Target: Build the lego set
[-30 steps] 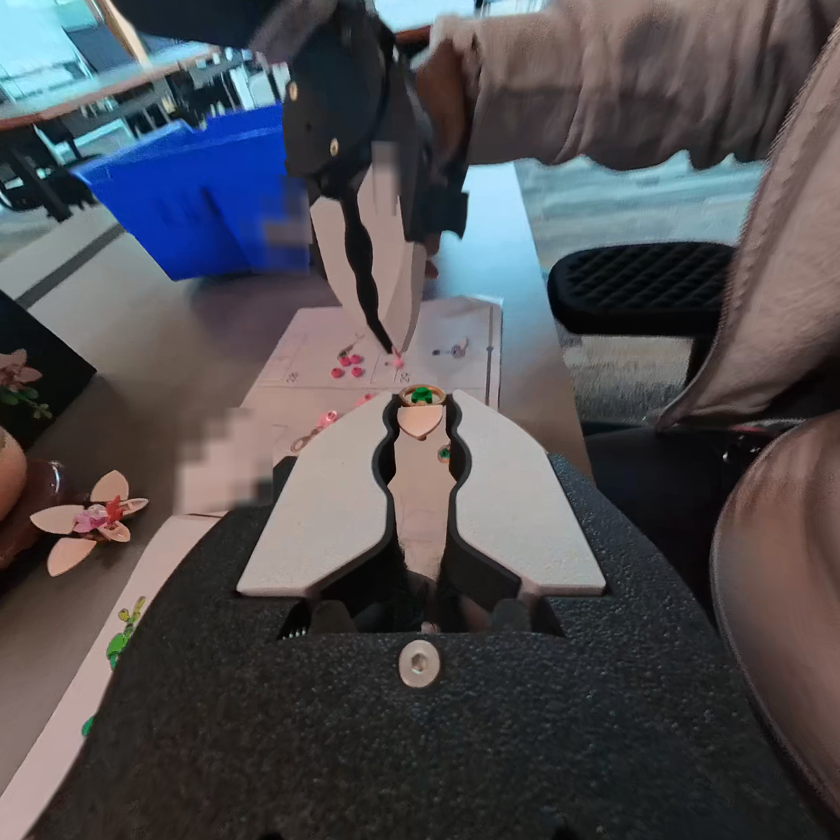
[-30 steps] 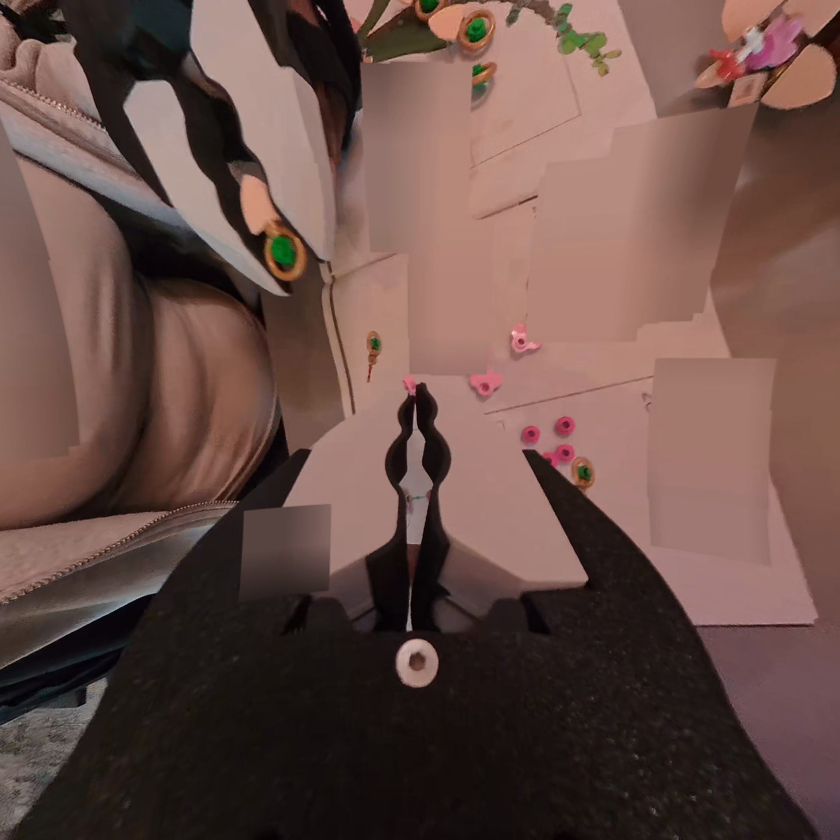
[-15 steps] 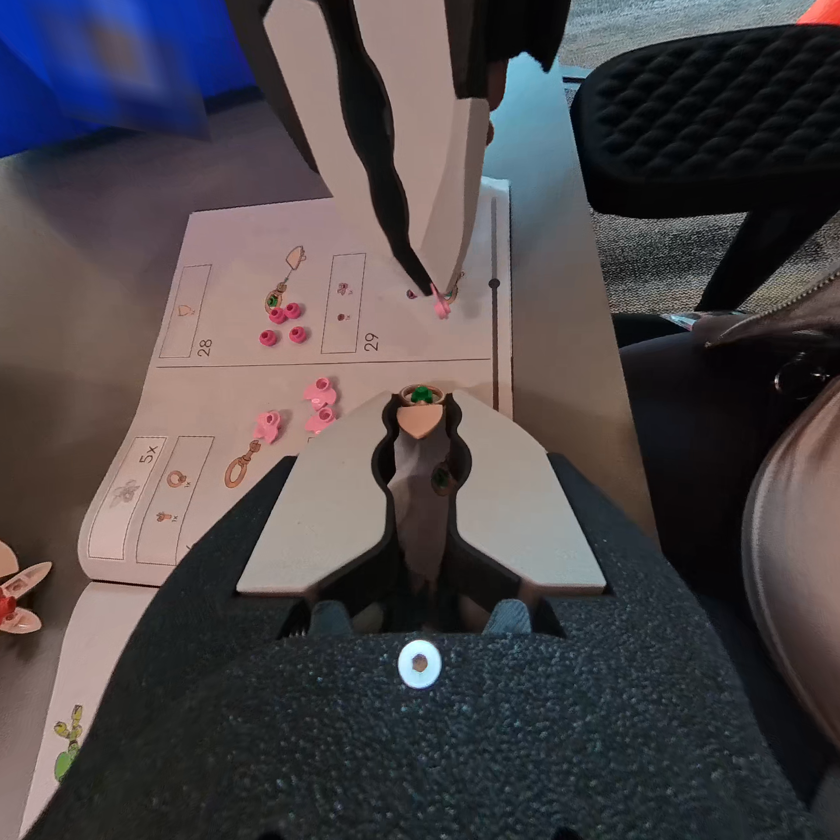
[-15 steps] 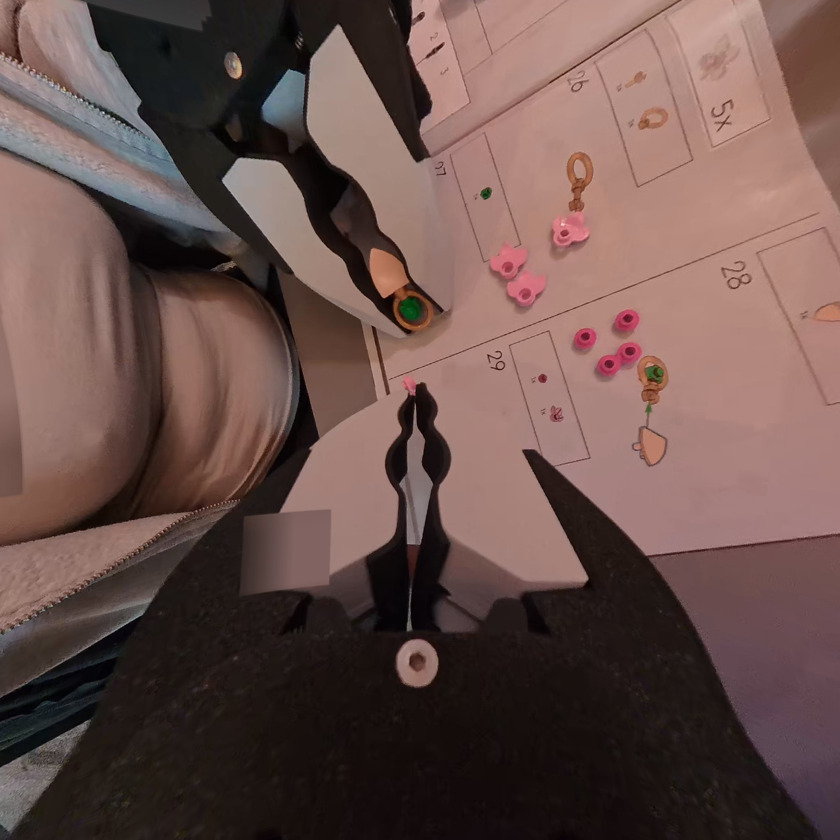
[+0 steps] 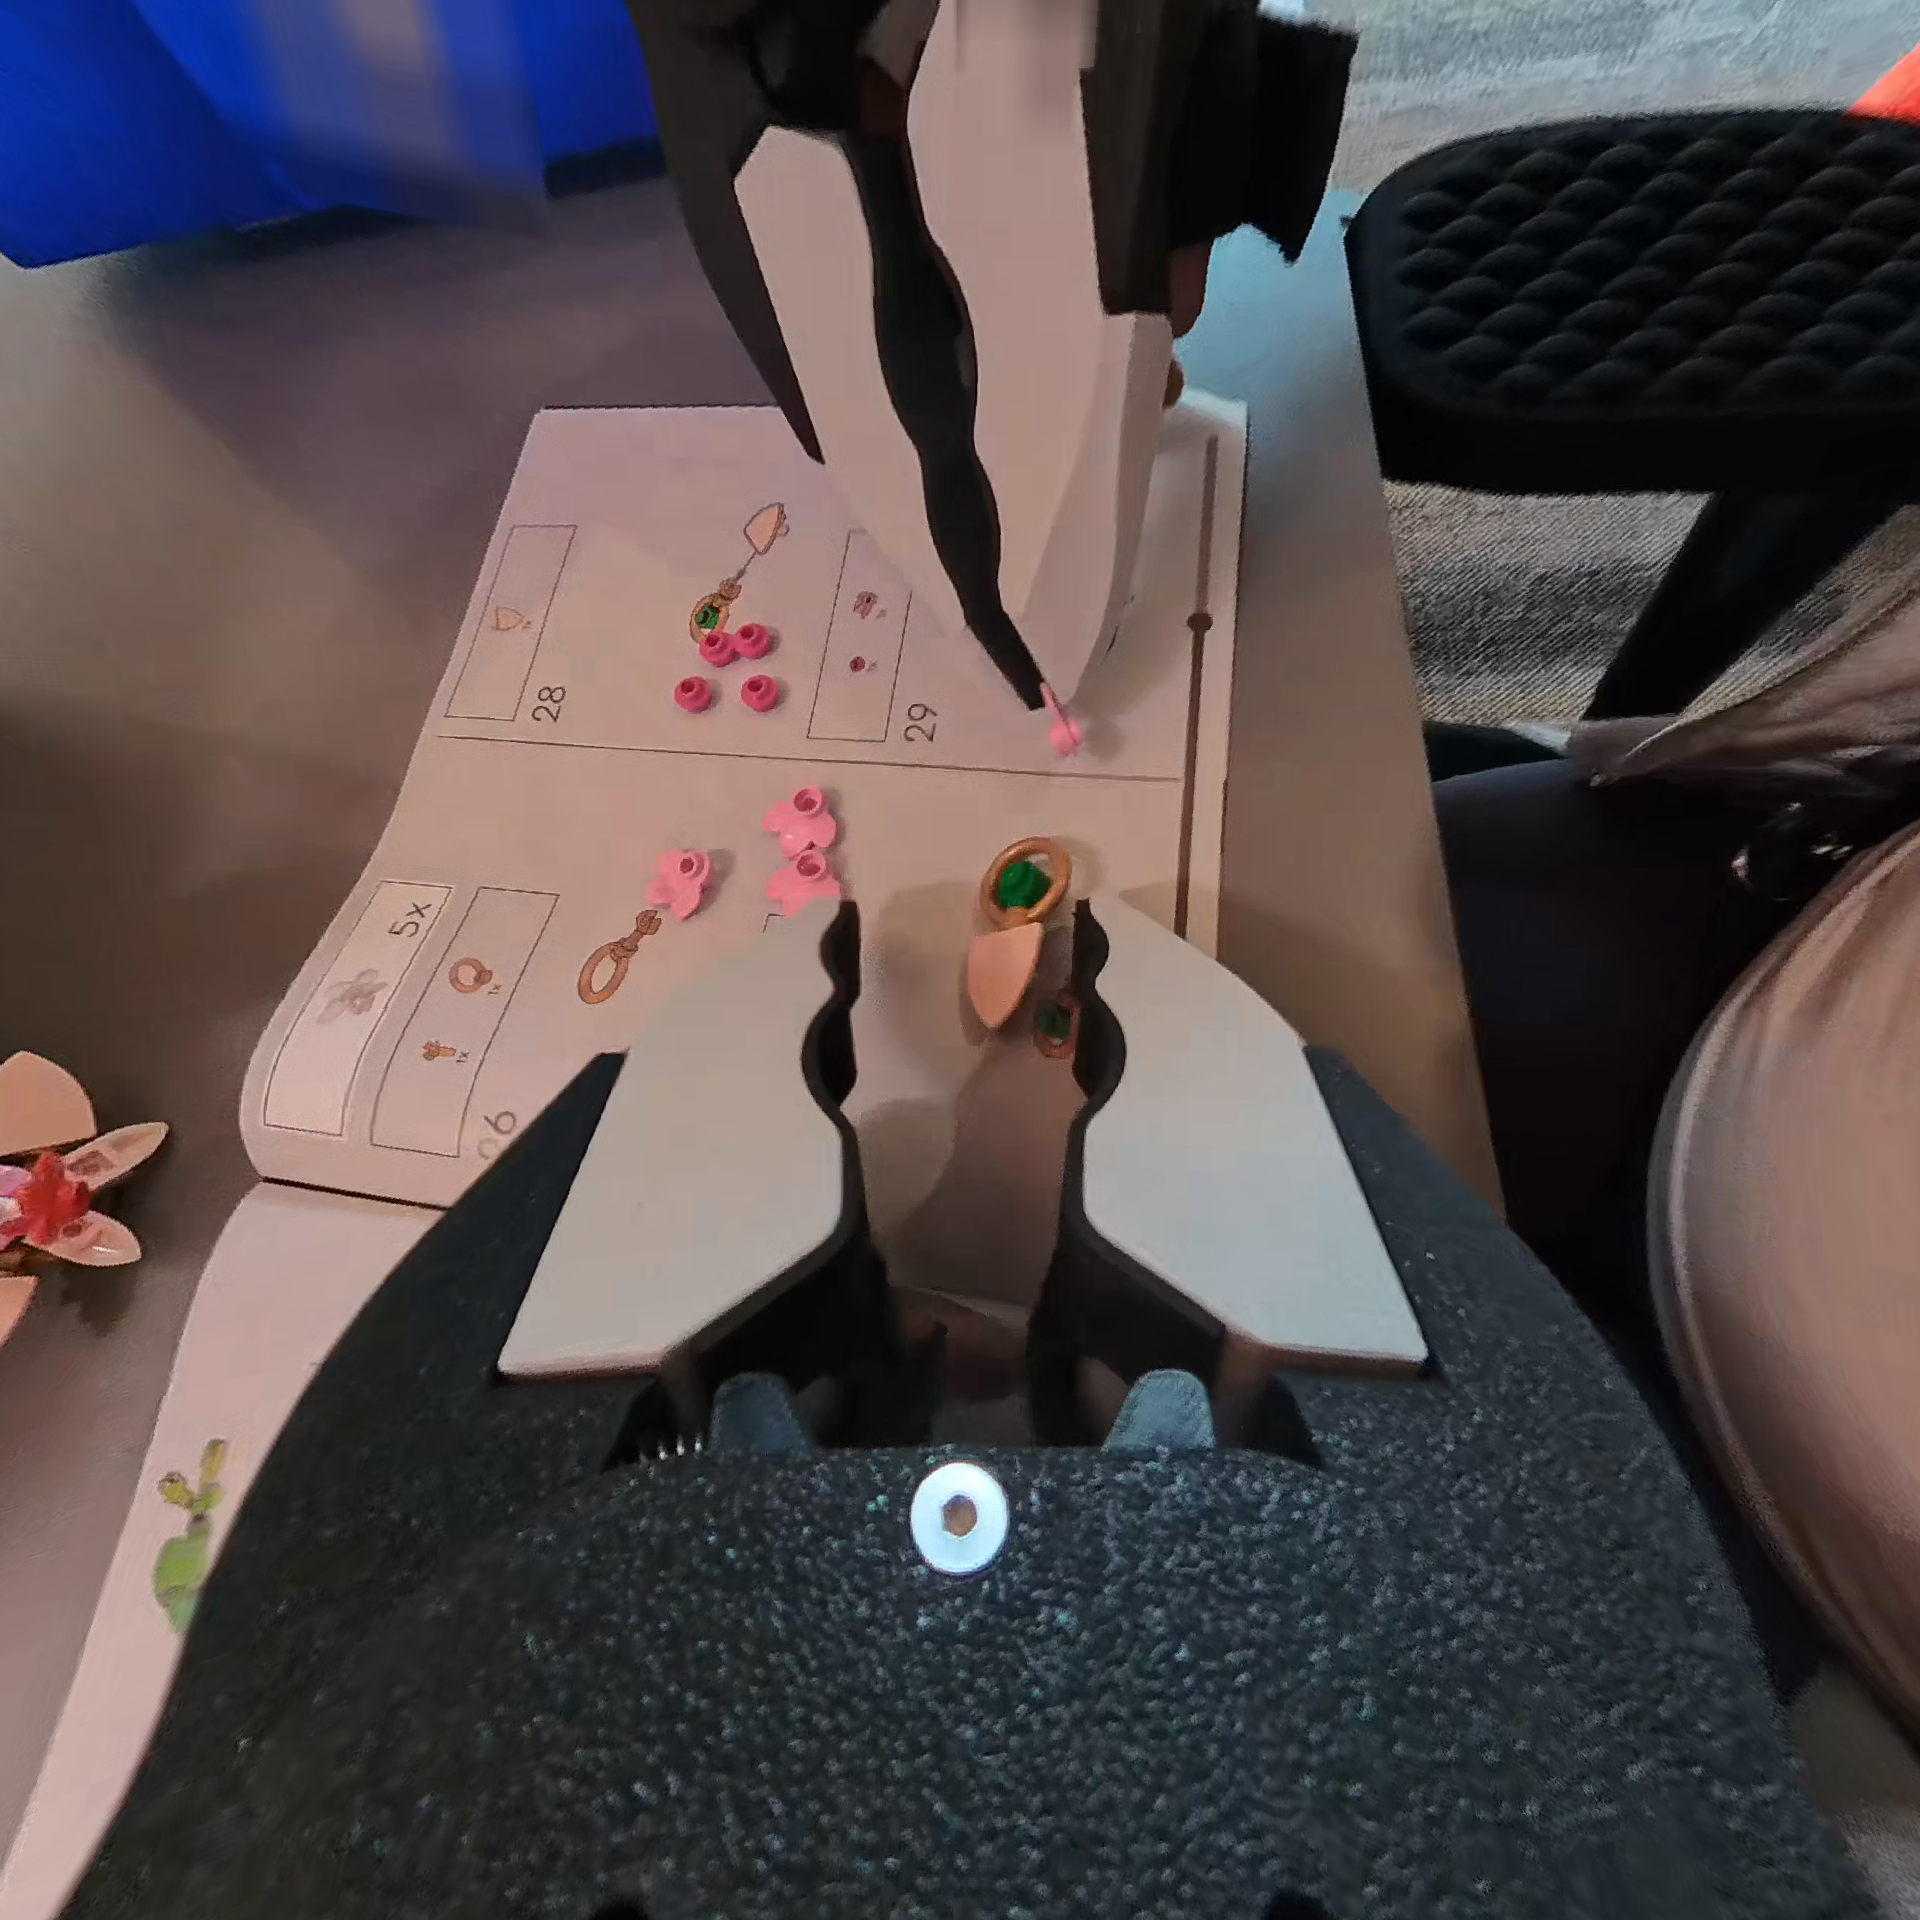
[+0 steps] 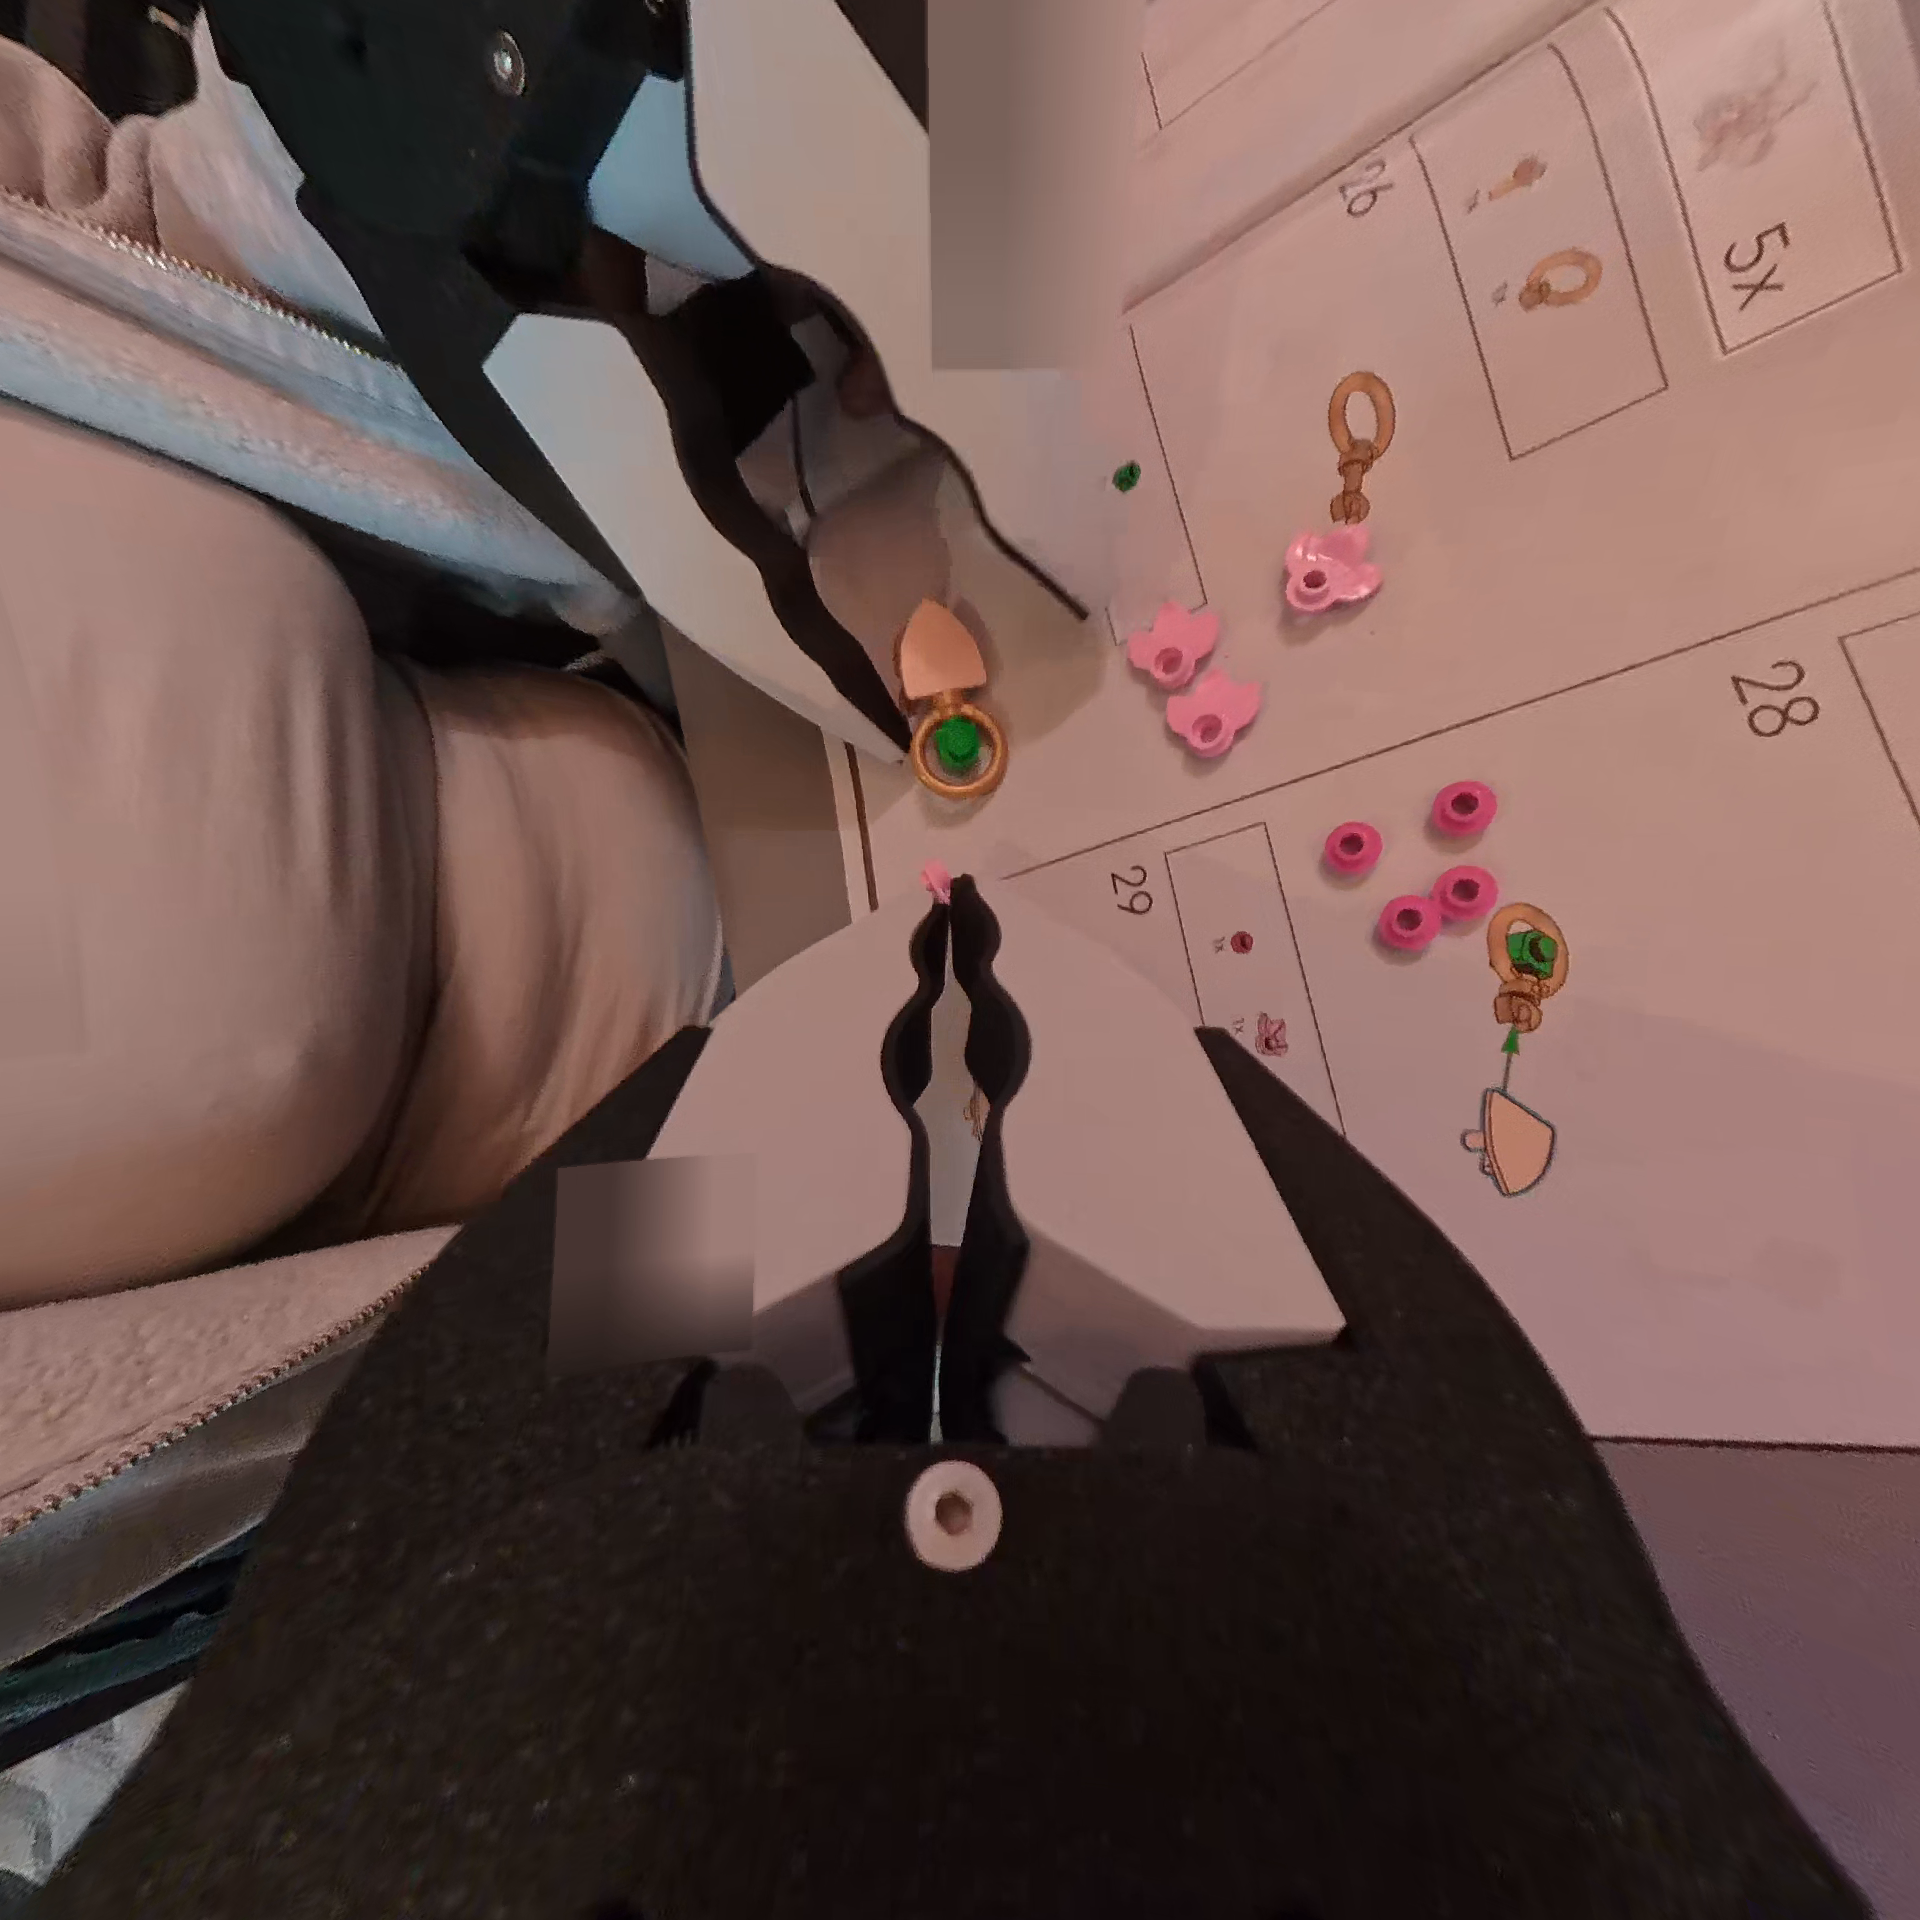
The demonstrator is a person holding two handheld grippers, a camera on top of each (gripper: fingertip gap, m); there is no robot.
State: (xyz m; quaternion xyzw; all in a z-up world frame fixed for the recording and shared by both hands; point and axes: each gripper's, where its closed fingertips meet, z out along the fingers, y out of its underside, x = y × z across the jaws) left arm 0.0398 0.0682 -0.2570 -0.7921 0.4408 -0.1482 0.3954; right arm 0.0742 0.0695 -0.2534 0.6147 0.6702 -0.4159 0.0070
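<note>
Our left gripper (image 5: pixel 961 925) now stands with its jaws wide apart; half a second ago they were pinched on the gold ring piece with green stud and peach petal (image 5: pixel 1013 935). That piece now lies on the instruction booklet (image 5: pixel 582 831) between the spread fingers, close to the right-hand finger (image 5: pixel 1086 935), and neither pad presses on it. Our right gripper (image 6: pixel 951 894) stays closed on a tiny pale pink piece (image 6: pixel 935 881), its tips low over the page as before. Three pale pink flower pieces (image 5: pixel 800 821) sit at eleven o'clock from our left tips, with four dark pink round studs (image 5: pixel 727 665) farther out the same way. A finished flower (image 5: pixel 52 1195) lies at nine o'clock.
</note>
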